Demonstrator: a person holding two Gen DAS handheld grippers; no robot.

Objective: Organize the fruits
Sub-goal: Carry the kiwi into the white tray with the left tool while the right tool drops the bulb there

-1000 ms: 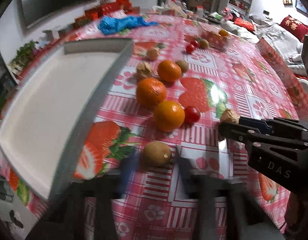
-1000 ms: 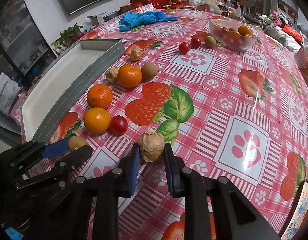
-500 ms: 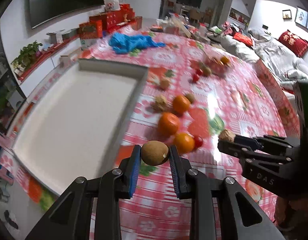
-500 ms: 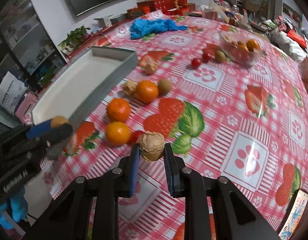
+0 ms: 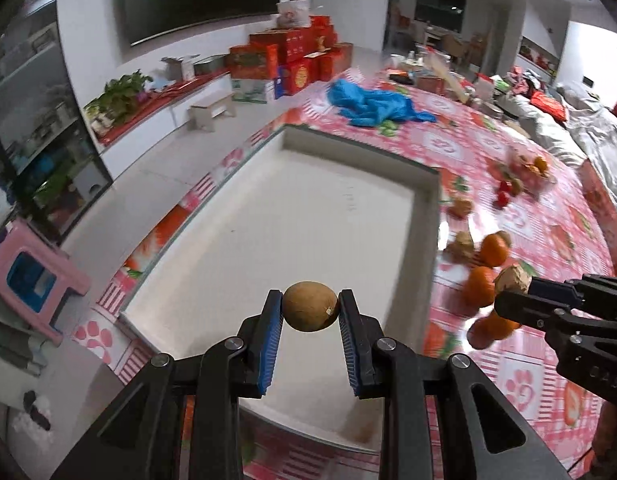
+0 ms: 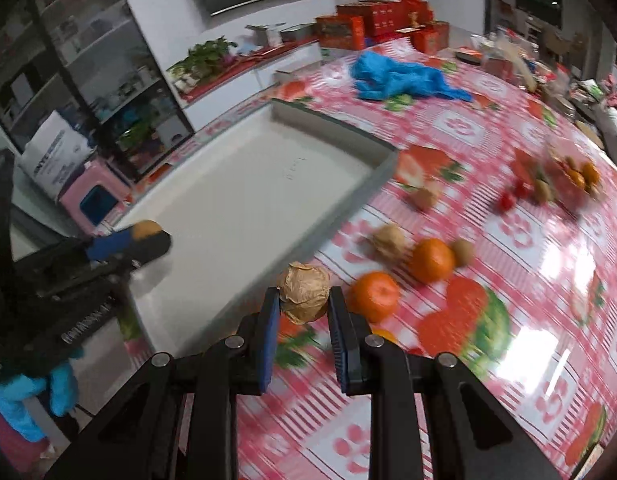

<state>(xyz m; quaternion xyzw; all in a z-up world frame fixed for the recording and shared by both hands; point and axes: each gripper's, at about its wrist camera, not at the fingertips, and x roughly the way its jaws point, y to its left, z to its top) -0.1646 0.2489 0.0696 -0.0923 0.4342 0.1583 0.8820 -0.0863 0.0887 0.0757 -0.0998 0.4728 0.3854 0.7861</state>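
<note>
Both fruits have been lifted off the table: the kiwi [image 5: 310,306], pinched in the left gripper [image 5: 311,312], is now carried above the empty white tray [image 5: 348,208], while the papery husked fruit [image 6: 304,293], clamped in the right gripper [image 6: 302,304], trails near the tray's edge, so drop-off looks imminent.

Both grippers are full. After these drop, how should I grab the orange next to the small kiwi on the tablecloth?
Take the round orange across its middle, coming straight down. The brown kiwi touches its right and the papery tan fruit crowds its left, so put the fingers on its near and far sides.
</note>
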